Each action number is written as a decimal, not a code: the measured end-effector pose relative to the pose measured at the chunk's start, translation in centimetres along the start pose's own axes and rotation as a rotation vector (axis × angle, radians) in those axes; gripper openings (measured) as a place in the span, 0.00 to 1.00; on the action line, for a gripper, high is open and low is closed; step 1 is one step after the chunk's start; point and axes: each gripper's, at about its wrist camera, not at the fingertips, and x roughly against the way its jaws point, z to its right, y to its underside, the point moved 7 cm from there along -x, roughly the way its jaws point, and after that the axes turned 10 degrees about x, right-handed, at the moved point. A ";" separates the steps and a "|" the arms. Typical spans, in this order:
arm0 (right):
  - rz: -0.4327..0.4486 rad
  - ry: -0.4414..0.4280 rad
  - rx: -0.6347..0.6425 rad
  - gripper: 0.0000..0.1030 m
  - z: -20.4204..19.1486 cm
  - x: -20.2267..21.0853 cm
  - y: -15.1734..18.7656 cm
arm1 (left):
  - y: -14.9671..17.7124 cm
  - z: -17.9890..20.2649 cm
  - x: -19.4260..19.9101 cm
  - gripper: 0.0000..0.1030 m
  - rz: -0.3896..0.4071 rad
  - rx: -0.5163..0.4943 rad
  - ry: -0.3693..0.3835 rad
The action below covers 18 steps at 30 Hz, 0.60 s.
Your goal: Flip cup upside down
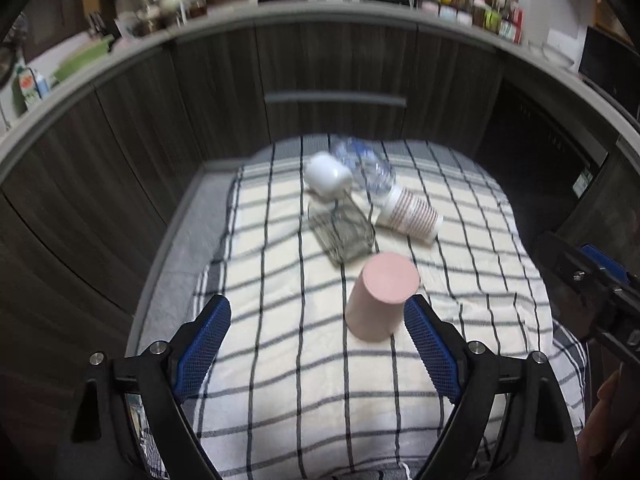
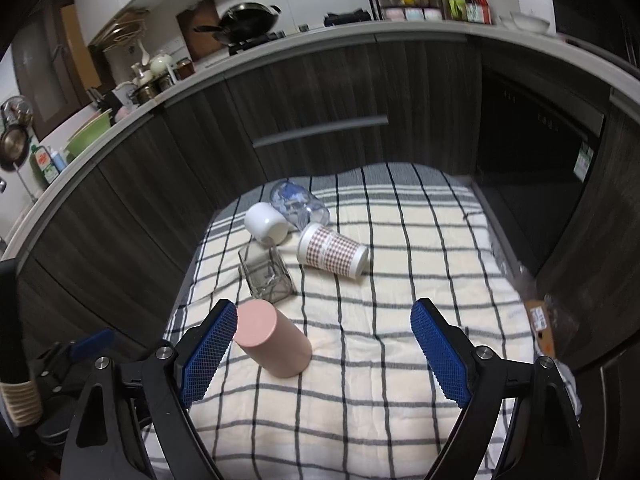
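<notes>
Standing mouth-down near the checked cloth's (image 1: 280,380) near edge, the pink cup (image 1: 380,296) sits between both grippers: left gripper (image 1: 318,314) and right gripper (image 2: 324,318) gape wide, holding nothing.

Both wrist cameras look forward and down along their own blue-padded fingers onto the checked cloth (image 1: 304,380), facing the dark cabinet fronts (image 1: 336,72) and the kitchen counter behind. The left gripper (image 1: 318,322) camera sits left of the pink cup (image 1: 380,296); the right gripper (image 2: 324,326) camera sits right of it. The 2 views share the cloth, the cup and the cluster of tipped cups (image 2: 300,240) beyond, all near.
</notes>
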 end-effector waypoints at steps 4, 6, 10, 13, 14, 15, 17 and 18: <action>0.049 0.033 0.040 0.86 -0.5 1.0 0.2 | 0.1 0.2 1.5 0.89 0.074 -0.012 -0.002; 0.067 0.044 0.045 0.86 -0.4 1.4 0.3 | 0.2 0.2 1.9 0.89 0.094 -0.015 0.000; 0.091 0.059 0.039 0.86 -0.2 2.1 0.6 | 0.5 0.3 2.9 0.93 0.134 -0.020 0.002; 0.106 0.073 0.036 0.89 0.0 2.5 0.9 | 0.7 0.2 3.5 0.93 0.170 -0.011 -0.002; 0.111 0.078 0.037 0.89 0.0 2.7 1.0 | 0.8 0.2 3.7 0.93 0.178 -0.010 -0.005; 0.115 0.083 0.038 0.89 0.1 2.8 1.0 | 0.9 0.1 3.9 0.93 0.186 -0.008 -0.009; 0.127 0.091 0.043 0.89 0.2 3.2 1.1 | 1.1 0.0 4.1 0.93 0.196 -0.004 -0.015; 0.136 0.098 0.048 0.90 0.2 3.5 1.1 | 1.3 0.0 4.2 0.93 0.203 -0.002 -0.020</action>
